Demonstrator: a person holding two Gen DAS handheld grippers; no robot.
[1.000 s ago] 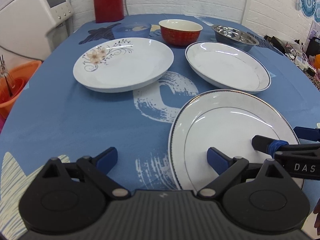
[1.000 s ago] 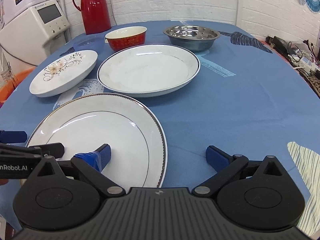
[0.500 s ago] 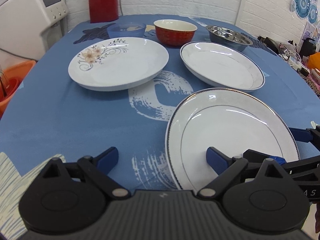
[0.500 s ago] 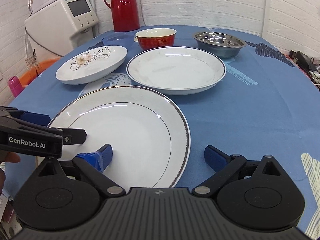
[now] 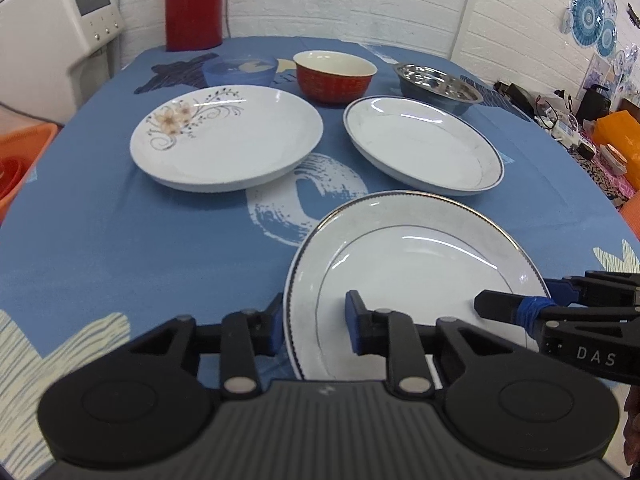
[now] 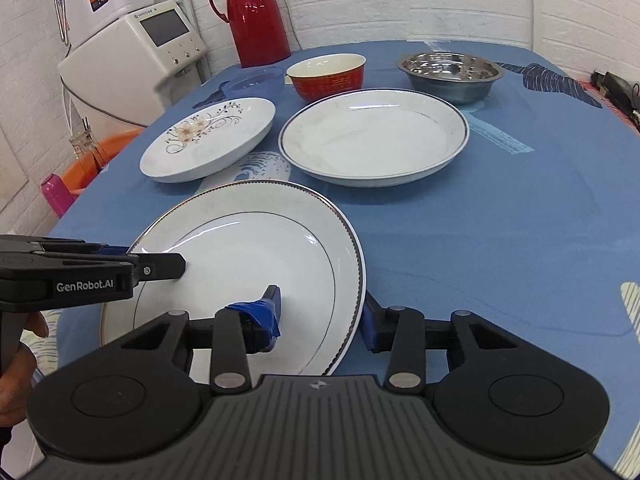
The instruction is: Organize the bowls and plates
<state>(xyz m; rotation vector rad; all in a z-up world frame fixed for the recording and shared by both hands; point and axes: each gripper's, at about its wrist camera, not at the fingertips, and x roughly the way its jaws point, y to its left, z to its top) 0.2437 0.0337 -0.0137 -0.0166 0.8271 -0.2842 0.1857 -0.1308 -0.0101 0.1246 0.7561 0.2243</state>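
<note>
Gripping the gold-rimmed plate (image 5: 416, 276) at opposite rims, your "GenRobot.AI" left gripper (image 5: 314, 322) and "DAS" right gripper (image 6: 322, 314) clamp it.

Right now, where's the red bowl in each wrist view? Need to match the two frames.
Left wrist: red bowl sits upper centre, between the blue bowl and the steel bowl.
Right wrist: red bowl sits upper centre, left of the steel bowl, behind the blue-rimmed plate.
Shared landmark: the red thermos stands behind and left of the bowl in both.
</note>
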